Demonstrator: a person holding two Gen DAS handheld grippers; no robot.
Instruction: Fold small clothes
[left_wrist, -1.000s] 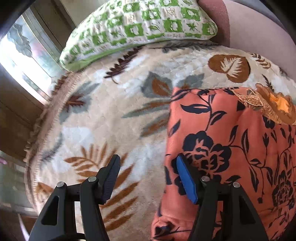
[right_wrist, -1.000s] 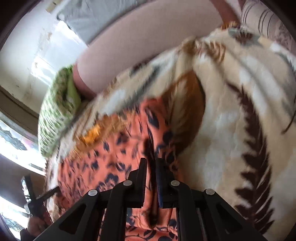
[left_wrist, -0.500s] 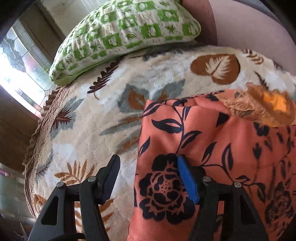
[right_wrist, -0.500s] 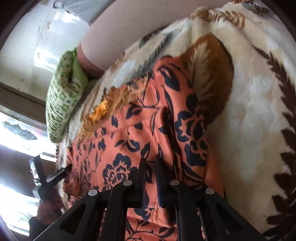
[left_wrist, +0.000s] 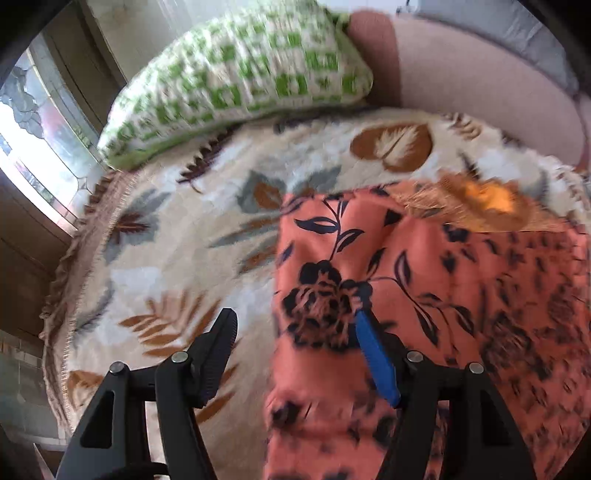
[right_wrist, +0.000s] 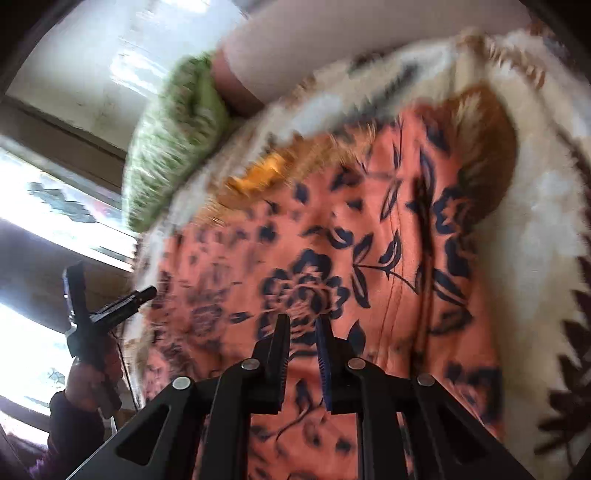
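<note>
Here the left gripper (left_wrist: 295, 339) is held with its jaws spread wide astride the garment's (left_wrist: 424, 314) left edge, gripping nothing, presumably so that edge can be taken; the right gripper (right_wrist: 301, 334) is kept over the cloth with jaws slightly parted, nothing visibly clamped; one coral floral garment is spread on the leaf-patterned blanket (left_wrist: 177, 236); one green-checked pillow (left_wrist: 240, 81) is set behind.
</note>
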